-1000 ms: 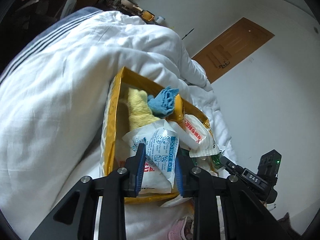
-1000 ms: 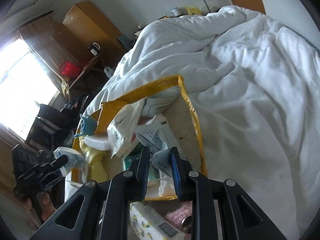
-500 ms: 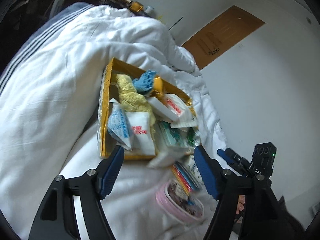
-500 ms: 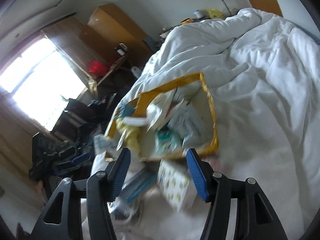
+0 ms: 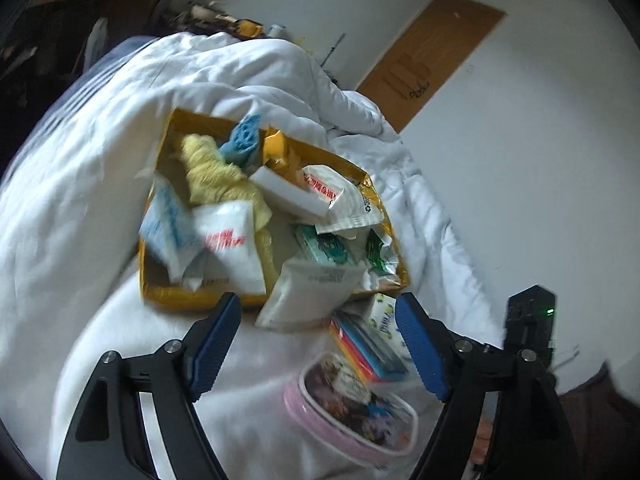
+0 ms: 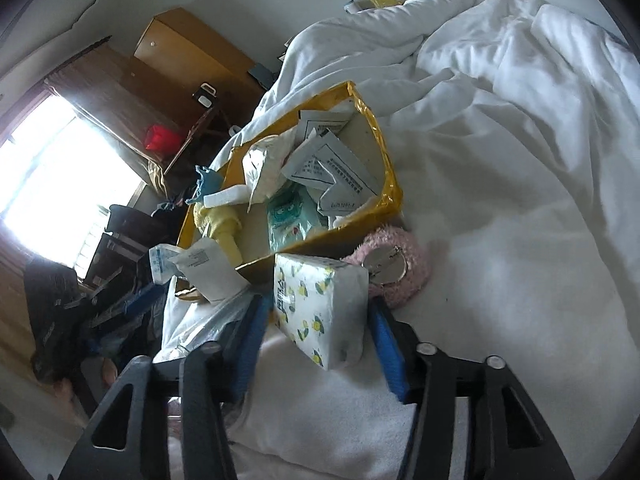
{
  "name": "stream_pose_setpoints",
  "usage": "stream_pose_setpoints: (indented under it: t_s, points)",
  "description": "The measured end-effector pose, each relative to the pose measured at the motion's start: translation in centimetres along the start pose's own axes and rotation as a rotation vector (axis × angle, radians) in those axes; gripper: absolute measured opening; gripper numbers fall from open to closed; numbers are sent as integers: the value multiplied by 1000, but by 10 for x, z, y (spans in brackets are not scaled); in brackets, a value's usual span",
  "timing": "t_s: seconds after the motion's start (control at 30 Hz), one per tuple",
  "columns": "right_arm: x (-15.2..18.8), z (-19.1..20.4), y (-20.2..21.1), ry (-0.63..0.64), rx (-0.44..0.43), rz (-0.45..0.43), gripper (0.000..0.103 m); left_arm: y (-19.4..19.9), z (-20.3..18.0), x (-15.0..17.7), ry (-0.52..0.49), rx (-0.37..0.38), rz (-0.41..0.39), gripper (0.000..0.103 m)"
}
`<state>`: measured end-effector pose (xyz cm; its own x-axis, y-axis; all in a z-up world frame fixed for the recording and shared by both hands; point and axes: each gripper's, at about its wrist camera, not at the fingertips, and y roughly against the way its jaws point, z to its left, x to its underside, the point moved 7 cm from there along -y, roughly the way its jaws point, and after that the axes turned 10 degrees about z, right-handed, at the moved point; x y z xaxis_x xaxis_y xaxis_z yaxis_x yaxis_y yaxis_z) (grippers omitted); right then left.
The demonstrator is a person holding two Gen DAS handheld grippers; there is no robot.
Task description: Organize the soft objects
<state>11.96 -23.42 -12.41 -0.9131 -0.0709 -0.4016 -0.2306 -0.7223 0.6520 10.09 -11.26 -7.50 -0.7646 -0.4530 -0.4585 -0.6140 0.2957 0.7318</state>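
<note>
The yellow box is sitting mid-frame on the bed in the left wrist view, crammed with soft things: a yellow cloth, a blue cloth, a white sponge and several white packets. One white pouch is spilling over the box's near edge. Just below the box, toward lower centre, a colourful pack and a pink pouch are lying on the bedding.

In the right wrist view, a tissue pack printed with lemons is leaning against the box's near wall, with a pink fluffy thing just to its right.

The left hand-held gripper is opening, its blue pads spread wide and clamping nothing, hanging over the spilled pouch and colourful pack. The right hand-held gripper is closing around the tissue pack, which is sitting between the pads; both pads are standing apart from it.

White rumpled bedding is filling most of both views. A brown door is showing upper right in the left view; a bright window and wooden cabinets are showing at left in the right view.
</note>
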Motion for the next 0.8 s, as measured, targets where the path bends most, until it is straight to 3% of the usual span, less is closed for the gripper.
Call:
stream_pose_setpoints:
  t_s: [0.17,0.23,0.3,0.37,0.43,0.5,0.6,0.63,0.7,0.8]
  points:
    - [1,1,-3,22,26,2,32,-18,-5,-26,-76,-59,-6,78]
    - [2,2,-2,31,27,0,30,-27,-3,-31,-86,-72,-5,78]
    - [3,3,-1,38,32,-4,28,-33,-3,-29,-70,-59,11,66]
    - [3,3,-1,42,30,-6,27,-38,-8,-20,-53,-11,34,63]
    - [4,4,0,46,27,-10,26,-40,-18,-9,-100,-14,42,60]
    - [4,5,1,53,27,-14,25,-44,-22,4,-125,-12,69,47]
    - [4,7,5,68,30,-29,25,-51,-21,19,-115,20,120,41]
    - [4,8,6,70,31,-35,24,-53,-20,21,-115,5,117,40]
    - [4,9,5,72,32,-34,24,-57,-18,23,-114,6,124,22]
    - [4,10,5,79,35,-38,23,-55,-18,22,-105,19,101,16]
